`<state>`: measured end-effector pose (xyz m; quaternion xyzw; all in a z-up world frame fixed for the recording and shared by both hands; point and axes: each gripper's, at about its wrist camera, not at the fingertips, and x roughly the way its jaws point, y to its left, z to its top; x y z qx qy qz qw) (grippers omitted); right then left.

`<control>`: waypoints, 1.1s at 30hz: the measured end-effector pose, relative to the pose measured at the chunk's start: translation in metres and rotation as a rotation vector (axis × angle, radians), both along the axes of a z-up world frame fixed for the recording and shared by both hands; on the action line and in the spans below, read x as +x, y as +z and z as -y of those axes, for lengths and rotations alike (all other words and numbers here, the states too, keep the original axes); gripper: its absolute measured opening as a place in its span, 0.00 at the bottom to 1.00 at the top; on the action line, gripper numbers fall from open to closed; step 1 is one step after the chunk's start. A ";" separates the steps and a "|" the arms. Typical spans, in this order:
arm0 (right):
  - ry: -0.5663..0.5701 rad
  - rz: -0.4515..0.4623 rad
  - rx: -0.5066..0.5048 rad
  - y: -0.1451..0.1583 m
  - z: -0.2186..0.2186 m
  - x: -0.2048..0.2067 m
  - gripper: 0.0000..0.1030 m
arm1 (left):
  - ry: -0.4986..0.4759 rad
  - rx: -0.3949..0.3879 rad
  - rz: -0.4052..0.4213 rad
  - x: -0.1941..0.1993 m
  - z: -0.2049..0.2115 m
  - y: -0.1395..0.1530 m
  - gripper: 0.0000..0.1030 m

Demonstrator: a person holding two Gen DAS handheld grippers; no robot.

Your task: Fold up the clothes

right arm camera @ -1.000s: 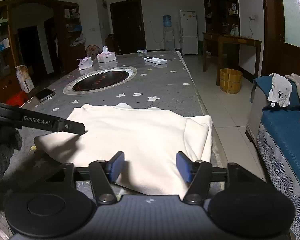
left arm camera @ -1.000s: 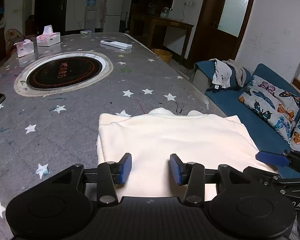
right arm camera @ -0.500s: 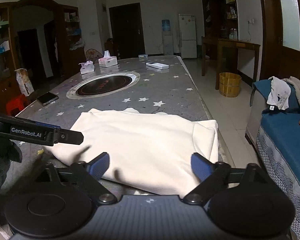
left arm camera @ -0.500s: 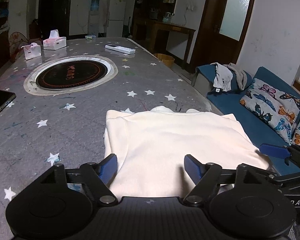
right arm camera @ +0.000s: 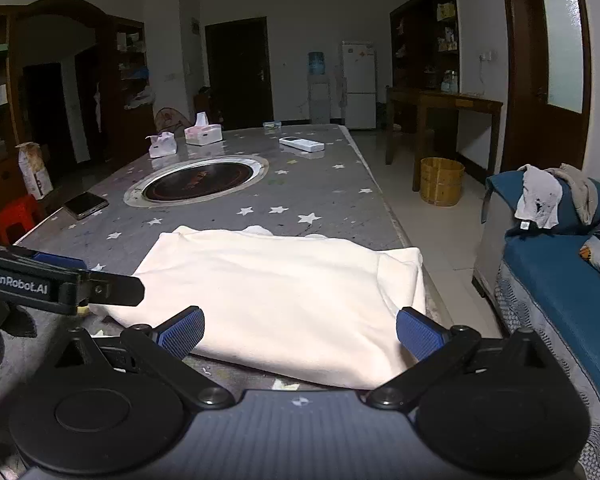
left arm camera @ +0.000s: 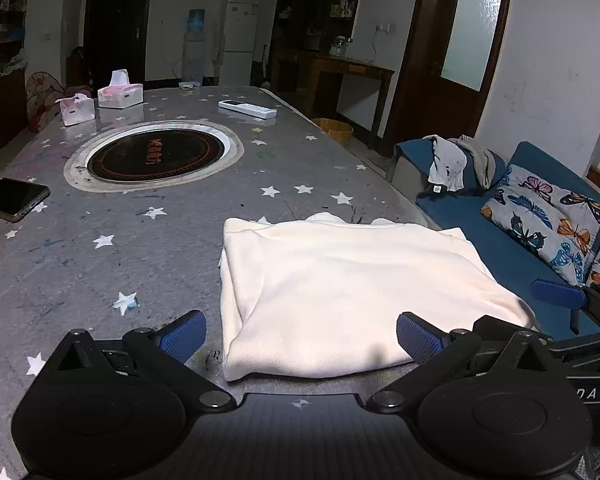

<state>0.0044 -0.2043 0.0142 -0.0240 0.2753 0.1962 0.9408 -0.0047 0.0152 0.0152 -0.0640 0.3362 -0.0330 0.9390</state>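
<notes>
Both jaws opening, nothing pinched: left gripper (left arm camera: 300,334), right gripper (right arm camera: 300,330). Folded cream garment (left arm camera: 352,292) overhangs worktop (left arm camera: 140,240) edge (sofa side); may slide off.

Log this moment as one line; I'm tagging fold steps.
garment: cream garment folded flat on table | left gripper: opening, nothing held | right gripper: opening, nothing held

Soft matt cream cloth garment (left arm camera: 352,292) on glossy star-printed table (left arm camera: 148,248), possibly glass-topped; matt black plastic gripper fingers with textured blue pads (left arm camera: 182,336).
</notes>
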 end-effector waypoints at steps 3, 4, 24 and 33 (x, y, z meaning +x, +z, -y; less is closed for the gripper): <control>-0.014 0.014 -0.004 0.001 -0.001 -0.004 1.00 | 0.005 -0.003 0.000 -0.003 0.000 0.000 1.00; -0.019 0.018 -0.006 0.001 -0.001 -0.005 1.00 | 0.006 -0.003 -0.001 -0.004 0.000 0.000 1.00; -0.027 0.032 -0.006 -0.001 -0.004 -0.025 1.00 | 0.023 -0.002 0.020 -0.029 0.003 0.004 1.00; -0.024 0.029 -0.005 -0.004 -0.002 -0.034 1.00 | 0.028 0.000 0.026 -0.037 0.005 0.004 1.00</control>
